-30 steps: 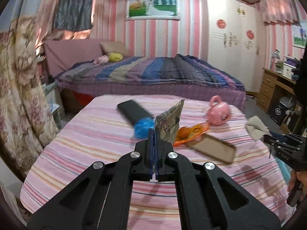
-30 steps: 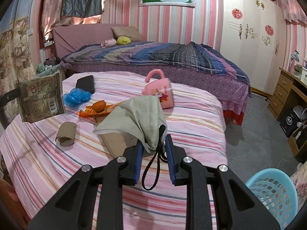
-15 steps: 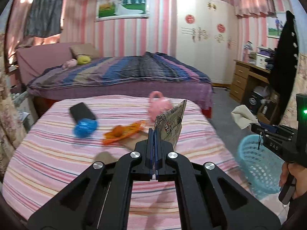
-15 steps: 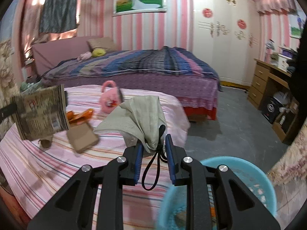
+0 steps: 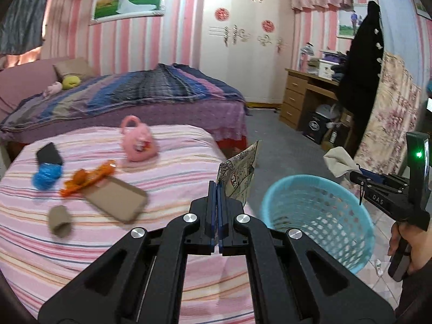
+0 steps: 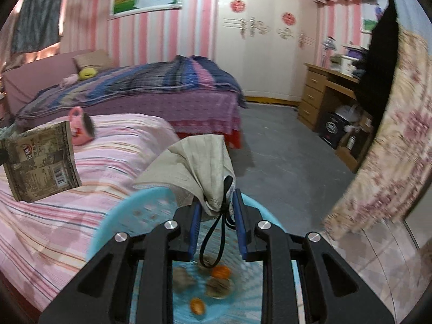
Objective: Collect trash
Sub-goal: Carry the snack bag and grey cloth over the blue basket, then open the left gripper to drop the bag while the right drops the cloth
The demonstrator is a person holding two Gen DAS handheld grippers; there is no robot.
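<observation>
My left gripper [image 5: 217, 186] is shut on a printed brown snack packet [image 5: 239, 175], held in the air left of the light blue basket [image 5: 318, 216]; the packet also shows in the right wrist view [image 6: 40, 162]. My right gripper [image 6: 216, 210] is shut on a crumpled grey face mask [image 6: 194, 167] with a black ear loop, held right over the basket [image 6: 127, 216]. The right gripper also shows in the left wrist view [image 5: 353, 174] at the basket's far right rim. Orange peel and other scraps [image 6: 216, 280] lie in the basket.
On the pink striped bed [image 5: 175, 167] lie an orange wrapper [image 5: 86, 178], a brown flat case [image 5: 113, 199], a cardboard tube [image 5: 59, 220], a blue ball of plastic [image 5: 46, 175], a black phone [image 5: 48, 154] and a pink toy bag [image 5: 137, 140]. A wooden desk [image 5: 305, 94] stands at the right wall.
Both grippers have swung right from over the bed to the basket beside it. The mask now hangs over the basket's opening. Both still hold their items.
</observation>
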